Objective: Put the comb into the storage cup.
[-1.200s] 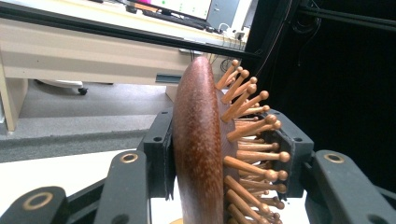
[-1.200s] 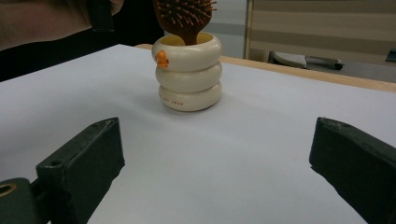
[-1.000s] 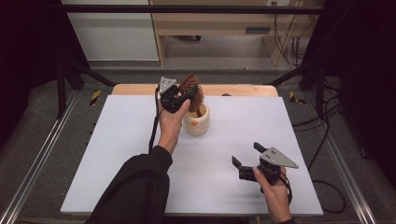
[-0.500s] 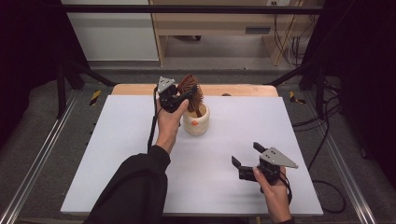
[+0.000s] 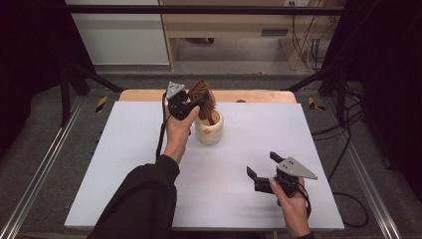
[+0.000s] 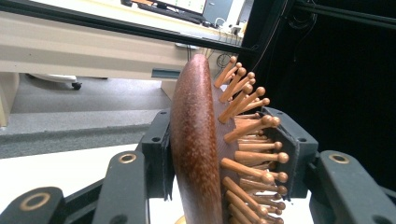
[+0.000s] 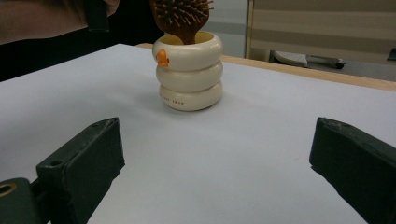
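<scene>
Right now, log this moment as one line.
left gripper: shut on hairbrush | hairbrush handle: in cup | right gripper: open, idle

High view: a fixed camera above the person's side of the table (image 5: 124, 164), facing forward and down, far enough to take in the whole white top and the floor beyond. Left gripper view: a camera riding on the left gripper (image 6: 224, 154), looking along its jaws from very close at the hairbrush (image 6: 196, 140) clamped between them, with what seems a desk edge behind. Right gripper view: a camera on the right gripper (image 7: 215, 172), low over the tabletop, facing the cream holder (image 7: 189, 74) from some way off. All three views share the hairbrush; the high and right gripper views share the holder.
</scene>
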`<state>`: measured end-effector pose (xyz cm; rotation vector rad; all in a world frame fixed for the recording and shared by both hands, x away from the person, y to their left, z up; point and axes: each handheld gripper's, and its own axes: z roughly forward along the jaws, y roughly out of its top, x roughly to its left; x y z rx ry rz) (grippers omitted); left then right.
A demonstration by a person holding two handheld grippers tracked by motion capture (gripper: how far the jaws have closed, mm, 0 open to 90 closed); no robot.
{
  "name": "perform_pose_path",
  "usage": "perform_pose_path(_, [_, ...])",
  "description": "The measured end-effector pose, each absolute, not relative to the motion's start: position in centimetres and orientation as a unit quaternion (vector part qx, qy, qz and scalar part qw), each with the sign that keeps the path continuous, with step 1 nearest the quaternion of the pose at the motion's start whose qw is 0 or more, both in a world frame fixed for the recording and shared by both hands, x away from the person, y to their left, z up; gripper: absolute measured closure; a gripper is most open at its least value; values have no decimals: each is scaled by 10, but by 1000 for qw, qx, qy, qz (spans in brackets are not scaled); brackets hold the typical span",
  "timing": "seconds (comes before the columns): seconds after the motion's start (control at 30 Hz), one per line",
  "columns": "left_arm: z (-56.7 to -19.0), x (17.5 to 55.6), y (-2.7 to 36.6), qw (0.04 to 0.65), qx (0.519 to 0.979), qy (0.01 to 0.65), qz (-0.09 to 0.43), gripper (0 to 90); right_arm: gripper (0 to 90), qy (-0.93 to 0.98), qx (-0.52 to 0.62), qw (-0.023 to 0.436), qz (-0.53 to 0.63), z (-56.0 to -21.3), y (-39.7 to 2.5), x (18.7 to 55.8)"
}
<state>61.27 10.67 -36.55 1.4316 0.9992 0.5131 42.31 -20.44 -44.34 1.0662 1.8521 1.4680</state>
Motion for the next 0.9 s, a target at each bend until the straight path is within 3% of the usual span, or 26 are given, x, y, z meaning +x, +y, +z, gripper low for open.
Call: perform_pose_path(0.9, [-370,616,118,613,621,439,216,460,30,689,395,271,544,-444,-203,424])
